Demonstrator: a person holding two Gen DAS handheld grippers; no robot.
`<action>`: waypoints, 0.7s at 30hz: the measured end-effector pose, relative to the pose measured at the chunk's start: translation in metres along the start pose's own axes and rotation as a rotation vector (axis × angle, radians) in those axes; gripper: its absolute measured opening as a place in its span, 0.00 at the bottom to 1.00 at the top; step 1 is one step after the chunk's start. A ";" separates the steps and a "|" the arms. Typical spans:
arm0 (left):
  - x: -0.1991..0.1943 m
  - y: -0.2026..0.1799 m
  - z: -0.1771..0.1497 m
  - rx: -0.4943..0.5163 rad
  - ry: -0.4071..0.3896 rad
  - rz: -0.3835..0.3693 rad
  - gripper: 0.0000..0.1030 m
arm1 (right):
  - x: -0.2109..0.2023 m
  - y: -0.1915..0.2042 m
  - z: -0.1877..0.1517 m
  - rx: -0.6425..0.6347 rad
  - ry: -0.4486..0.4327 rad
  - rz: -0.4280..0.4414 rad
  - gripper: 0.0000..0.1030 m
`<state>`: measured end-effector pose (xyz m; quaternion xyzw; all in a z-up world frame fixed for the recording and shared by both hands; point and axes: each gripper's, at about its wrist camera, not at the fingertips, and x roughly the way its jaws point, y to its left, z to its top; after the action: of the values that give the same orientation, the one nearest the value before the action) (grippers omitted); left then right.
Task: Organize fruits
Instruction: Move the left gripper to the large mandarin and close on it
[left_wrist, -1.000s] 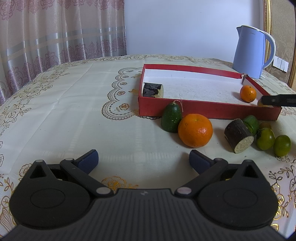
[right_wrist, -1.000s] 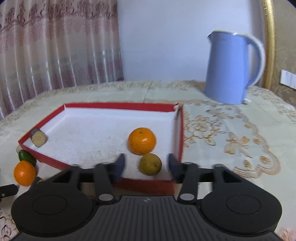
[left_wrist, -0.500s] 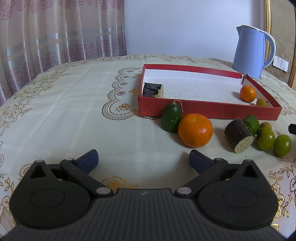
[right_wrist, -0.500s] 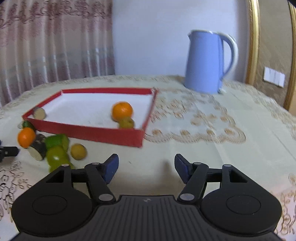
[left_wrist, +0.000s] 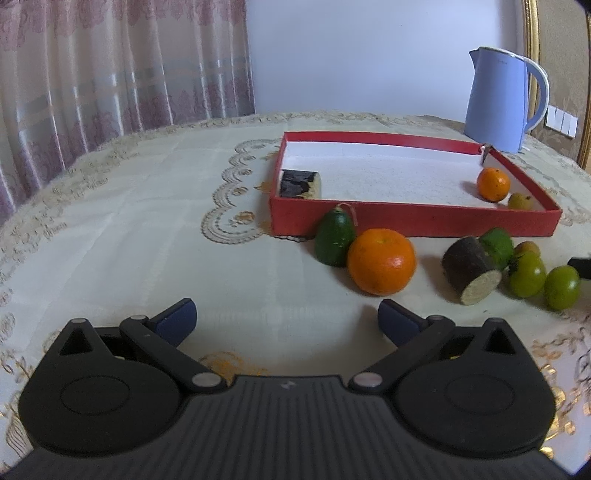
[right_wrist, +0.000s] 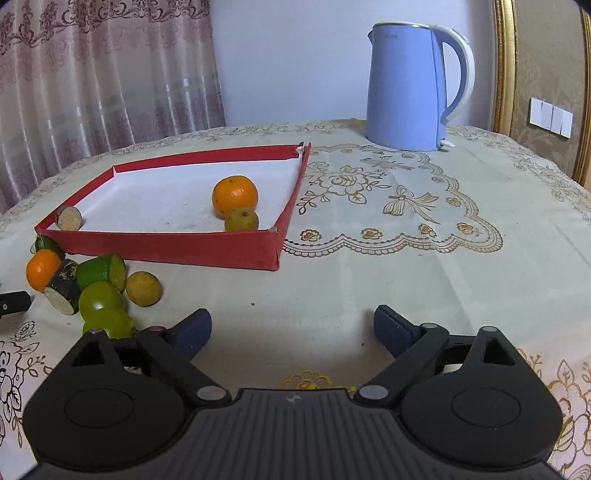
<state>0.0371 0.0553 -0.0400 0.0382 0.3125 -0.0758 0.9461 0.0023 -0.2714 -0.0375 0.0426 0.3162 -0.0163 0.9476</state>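
Note:
A red tray (left_wrist: 413, 221) (right_wrist: 166, 245) holds a small orange (left_wrist: 493, 183) (right_wrist: 235, 195), a yellowish fruit (left_wrist: 520, 201) (right_wrist: 241, 220) and a dark log piece (left_wrist: 300, 183) (right_wrist: 68, 218). In front of it lie a big orange (left_wrist: 381, 266) (right_wrist: 42, 268), a green avocado (left_wrist: 335, 237), a second log piece (left_wrist: 470, 270) (right_wrist: 64, 286), green fruits (left_wrist: 526, 273) (right_wrist: 100, 297) and a yellow fruit (right_wrist: 143, 288). My left gripper (left_wrist: 286, 321) is open and empty, just short of the big orange. My right gripper (right_wrist: 291, 328) is open and empty, right of the loose fruits.
A blue kettle (left_wrist: 498, 99) (right_wrist: 410, 86) stands behind the tray's far right corner. The table carries an embroidered cream cloth (left_wrist: 129, 229) (right_wrist: 406, 240). Curtains hang at the left. A wall switch plate (right_wrist: 550, 118) is at the right.
My right gripper let go of the yellowish fruit in the tray, opened wide and drew back and right to the cloth beside the loose fruits. The left gripper stayed still.

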 end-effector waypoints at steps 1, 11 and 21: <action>-0.001 -0.001 0.001 -0.027 0.004 -0.027 1.00 | 0.000 0.001 0.000 -0.004 0.002 -0.001 0.94; 0.001 -0.034 0.019 -0.036 -0.038 0.052 0.95 | 0.001 0.004 0.000 -0.019 0.008 -0.011 0.94; 0.018 -0.038 0.020 -0.052 -0.007 0.003 0.70 | 0.001 0.004 0.000 -0.018 0.008 -0.010 0.94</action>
<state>0.0570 0.0134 -0.0361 0.0136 0.3109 -0.0664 0.9480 0.0038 -0.2679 -0.0377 0.0323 0.3204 -0.0181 0.9466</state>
